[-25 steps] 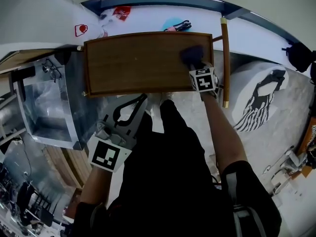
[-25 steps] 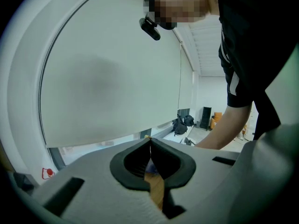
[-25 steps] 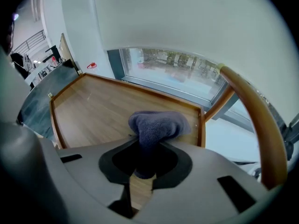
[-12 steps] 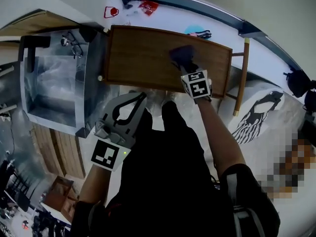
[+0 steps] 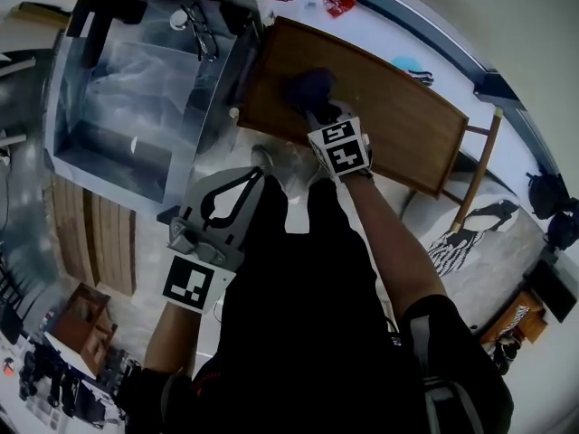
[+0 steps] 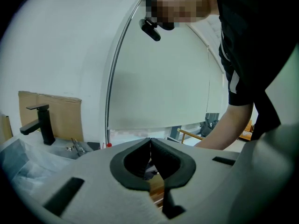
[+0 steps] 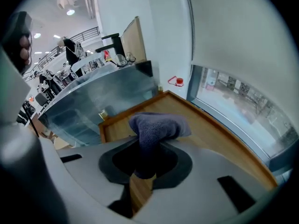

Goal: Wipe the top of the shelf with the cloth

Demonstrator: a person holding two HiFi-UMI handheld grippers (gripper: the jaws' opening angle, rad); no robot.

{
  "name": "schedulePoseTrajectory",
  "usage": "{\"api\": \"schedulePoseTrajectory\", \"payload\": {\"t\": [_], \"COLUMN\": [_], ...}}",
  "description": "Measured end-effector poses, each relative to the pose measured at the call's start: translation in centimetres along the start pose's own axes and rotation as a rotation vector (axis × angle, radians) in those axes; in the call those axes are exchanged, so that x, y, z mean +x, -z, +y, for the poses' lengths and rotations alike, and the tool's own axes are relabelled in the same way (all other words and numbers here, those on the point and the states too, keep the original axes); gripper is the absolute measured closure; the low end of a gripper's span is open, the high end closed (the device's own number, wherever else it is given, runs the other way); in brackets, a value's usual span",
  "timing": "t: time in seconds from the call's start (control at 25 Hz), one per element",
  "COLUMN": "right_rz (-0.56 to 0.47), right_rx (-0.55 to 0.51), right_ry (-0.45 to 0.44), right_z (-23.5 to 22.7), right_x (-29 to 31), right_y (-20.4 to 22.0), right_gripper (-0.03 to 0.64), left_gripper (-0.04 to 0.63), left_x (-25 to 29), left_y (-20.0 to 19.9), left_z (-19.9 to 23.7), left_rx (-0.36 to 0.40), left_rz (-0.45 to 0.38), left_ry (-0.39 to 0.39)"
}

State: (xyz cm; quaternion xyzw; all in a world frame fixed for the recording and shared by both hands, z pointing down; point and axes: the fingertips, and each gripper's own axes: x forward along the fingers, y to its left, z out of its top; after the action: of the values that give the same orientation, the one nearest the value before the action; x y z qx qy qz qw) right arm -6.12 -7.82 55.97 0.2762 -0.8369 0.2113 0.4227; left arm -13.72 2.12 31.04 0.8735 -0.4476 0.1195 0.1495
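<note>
Gripped cloth (image 5: 308,88) further left on shelf (image 5: 409,127)

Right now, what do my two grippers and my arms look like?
The left gripper and right gripper are light grey shells with black jaw linings. Each carries a marker cube with black-and-white squares, near the hand. The person wears a black short-sleeved top, with the forearms bare. No cables show.

Bunched grey cloth (image 7: 156,125) atop wooden shelf (image 7: 219,141)
</note>
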Motion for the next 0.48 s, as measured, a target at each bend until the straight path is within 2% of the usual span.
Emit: {"api": "schedulePoseTrajectory", "payload": {"t": [0.2,0.48], "right_rz": [0.008,0.036], "right_rx": [-0.039,-0.076], "right_ry": [-0.058,-0.109], "right_z": [5.0,9.4], "right_x": [2.9,6.1], "right_y": [-2.0,-2.1], "right_gripper": [0.558,0.558], "left_gripper": [0.575,0.574], "left_x": [-2.7,-5.3], "left_y": [1.7,3.5], "left_z": [2.5,4.7], "left_rx": [-0.027,-0.054], "left_rz": [-0.003,0.004], "left_ry": [-0.038,-0.079]}}
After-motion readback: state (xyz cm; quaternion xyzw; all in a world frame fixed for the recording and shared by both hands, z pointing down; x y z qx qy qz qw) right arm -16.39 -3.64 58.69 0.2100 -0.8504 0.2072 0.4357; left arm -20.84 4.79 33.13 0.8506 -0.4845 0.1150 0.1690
